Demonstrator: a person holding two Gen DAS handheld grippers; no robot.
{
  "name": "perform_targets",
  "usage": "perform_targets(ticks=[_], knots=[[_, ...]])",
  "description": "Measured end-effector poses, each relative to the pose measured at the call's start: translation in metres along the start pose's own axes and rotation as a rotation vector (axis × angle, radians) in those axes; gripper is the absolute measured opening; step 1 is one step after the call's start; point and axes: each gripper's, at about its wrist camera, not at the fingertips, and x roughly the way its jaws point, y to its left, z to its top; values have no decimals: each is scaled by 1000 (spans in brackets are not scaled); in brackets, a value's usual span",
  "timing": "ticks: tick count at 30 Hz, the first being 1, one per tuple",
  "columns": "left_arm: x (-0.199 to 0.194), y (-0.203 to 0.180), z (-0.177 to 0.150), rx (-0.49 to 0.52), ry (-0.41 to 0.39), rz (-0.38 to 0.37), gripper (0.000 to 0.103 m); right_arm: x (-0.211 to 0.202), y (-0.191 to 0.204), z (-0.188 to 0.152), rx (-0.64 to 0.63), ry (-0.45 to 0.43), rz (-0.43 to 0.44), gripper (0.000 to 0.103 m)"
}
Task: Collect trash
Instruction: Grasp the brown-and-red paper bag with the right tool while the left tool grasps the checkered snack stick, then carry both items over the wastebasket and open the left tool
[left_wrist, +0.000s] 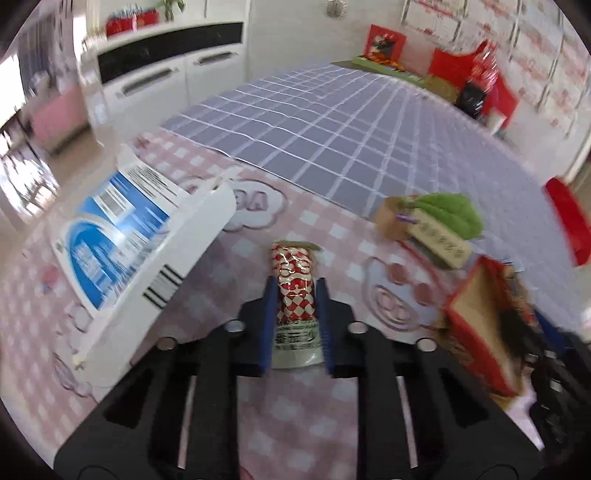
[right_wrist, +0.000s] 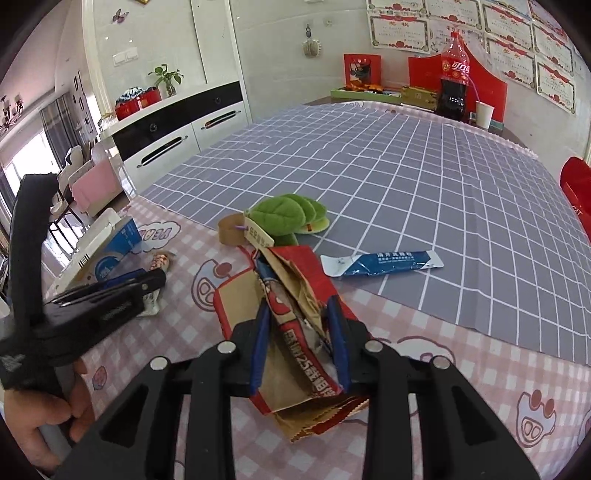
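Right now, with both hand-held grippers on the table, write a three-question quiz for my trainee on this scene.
1. True or false: the left hand-held gripper is shut on the red-and-white checkered sauce sachet.
2. What does the right hand-held gripper hold?
A. the blue-and-white foil sachet
B. the crumpled red-and-brown paper bag
C. the green plush leaf toy
3. Fill in: the blue-and-white foil sachet lies on the ____ checked cloth.

Key: 1 true; 2 B; 3 grey.
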Motion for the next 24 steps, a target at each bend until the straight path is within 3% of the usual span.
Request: perform_targets(ticks=[14,24], knots=[[-70,7,-22,0,-91,-141,9,-31,16,-4,20,-62,59,26],[-139,27,-30,-7,-201,-194,9,-73,64,-3,-37,-124,100,26]])
